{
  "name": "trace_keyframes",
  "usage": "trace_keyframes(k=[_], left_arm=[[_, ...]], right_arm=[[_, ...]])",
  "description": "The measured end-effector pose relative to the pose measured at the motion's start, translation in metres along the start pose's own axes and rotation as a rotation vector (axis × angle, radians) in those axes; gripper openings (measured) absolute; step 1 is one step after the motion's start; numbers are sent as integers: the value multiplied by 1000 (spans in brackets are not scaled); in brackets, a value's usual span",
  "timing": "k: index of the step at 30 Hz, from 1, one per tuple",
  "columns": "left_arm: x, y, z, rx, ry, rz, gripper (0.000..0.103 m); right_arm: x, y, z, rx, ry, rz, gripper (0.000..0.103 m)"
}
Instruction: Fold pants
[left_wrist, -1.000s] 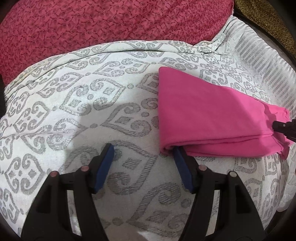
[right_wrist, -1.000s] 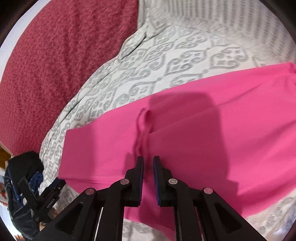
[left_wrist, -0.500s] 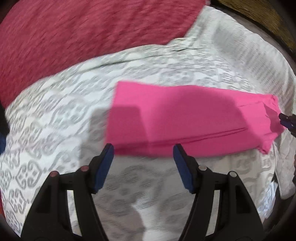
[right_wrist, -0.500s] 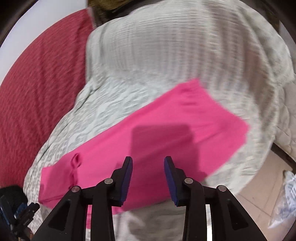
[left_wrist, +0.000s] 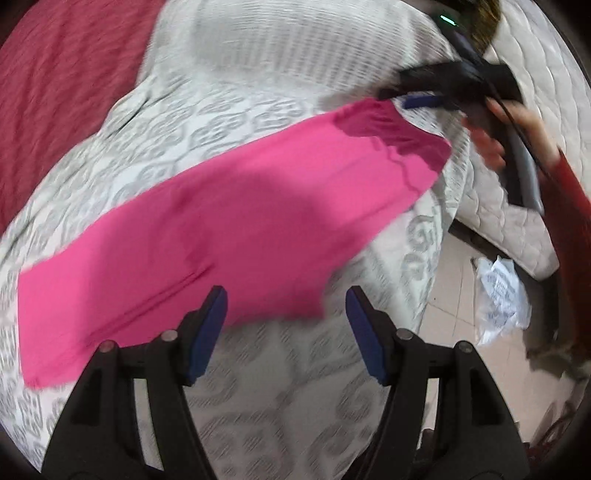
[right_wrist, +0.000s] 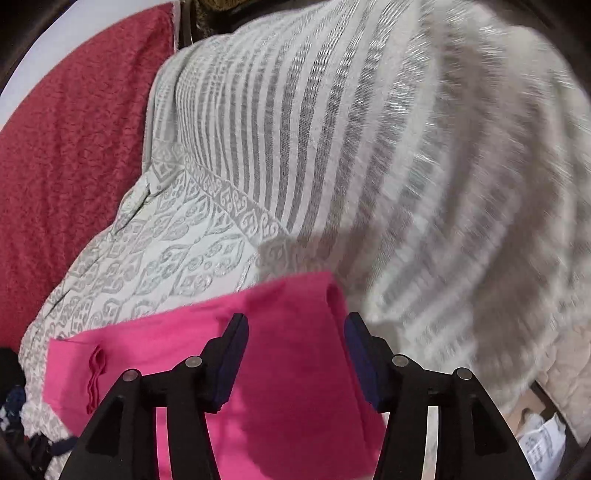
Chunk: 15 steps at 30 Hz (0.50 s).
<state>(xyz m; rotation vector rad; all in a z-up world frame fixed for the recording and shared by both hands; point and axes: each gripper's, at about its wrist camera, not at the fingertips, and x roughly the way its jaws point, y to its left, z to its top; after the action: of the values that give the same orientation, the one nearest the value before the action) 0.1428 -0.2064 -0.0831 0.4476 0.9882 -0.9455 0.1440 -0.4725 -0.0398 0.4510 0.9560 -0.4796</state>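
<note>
The pink pants (left_wrist: 229, 218) lie folded in a long strip on a white bedcover with grey patterns (left_wrist: 207, 110). My left gripper (left_wrist: 286, 306) is open and empty, hovering over the near edge of the strip. My right gripper (right_wrist: 295, 332) is open and empty above the waistband end of the pants (right_wrist: 288, 369), where a drawstring (right_wrist: 94, 376) lies at the left. In the left wrist view the right gripper (left_wrist: 424, 94) is just past the far right end of the pants, held by a hand (left_wrist: 517, 125).
A red blanket (left_wrist: 62, 70) lies at the far left of the bed. The bed's right edge drops to a tiled floor with a crumpled white bag (left_wrist: 498, 291). A quilted mattress (left_wrist: 546, 85) stands at the right.
Both grippers have pulled back and swung right. The right gripper, nearly shut a second ago, has opened wide. The pants now lie as one long flat strip.
</note>
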Motion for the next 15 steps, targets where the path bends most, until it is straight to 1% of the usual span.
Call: trace_keyframes(k=[1,2,3,4,6,7,8,10,12,13,14,15], left_arm=[[4,-5,7,21,-5,6,67],[8,-11,12,38,-8,7,67],[15,-15,16,51,1,-2,67],[21,-17,17,60,18,-14,67],[38,-24,15,85,69,-26,65],[41,-24,11,94,65,-21,64],[38,-24,8,98,34,-27,62],[36,-22,5,83,37,-46,57],[35,-21,5,67,42,-49,55],[34,-21,5,63,44,-48,55],[34,-21,4,61,45,-47,55],[33,-20,4,60,48,-45,55]], right_arm=[[6,-1,4,1,9,7,54],[13,-1,6,-6,25,4,30],[21,0,8,-26,43,-20,7],[25,0,10,-39,56,-45,6],[25,2,15,-65,24,-87,6],[23,1,19,-70,-4,-99,6],[23,-1,22,-64,-19,-100,6],[30,-5,27,-69,-37,-111,6],[53,-2,25,-111,32,-136,6],[57,5,20,-170,35,-170,6],[54,9,18,-210,20,-187,12],[50,15,14,-254,17,-207,21]])
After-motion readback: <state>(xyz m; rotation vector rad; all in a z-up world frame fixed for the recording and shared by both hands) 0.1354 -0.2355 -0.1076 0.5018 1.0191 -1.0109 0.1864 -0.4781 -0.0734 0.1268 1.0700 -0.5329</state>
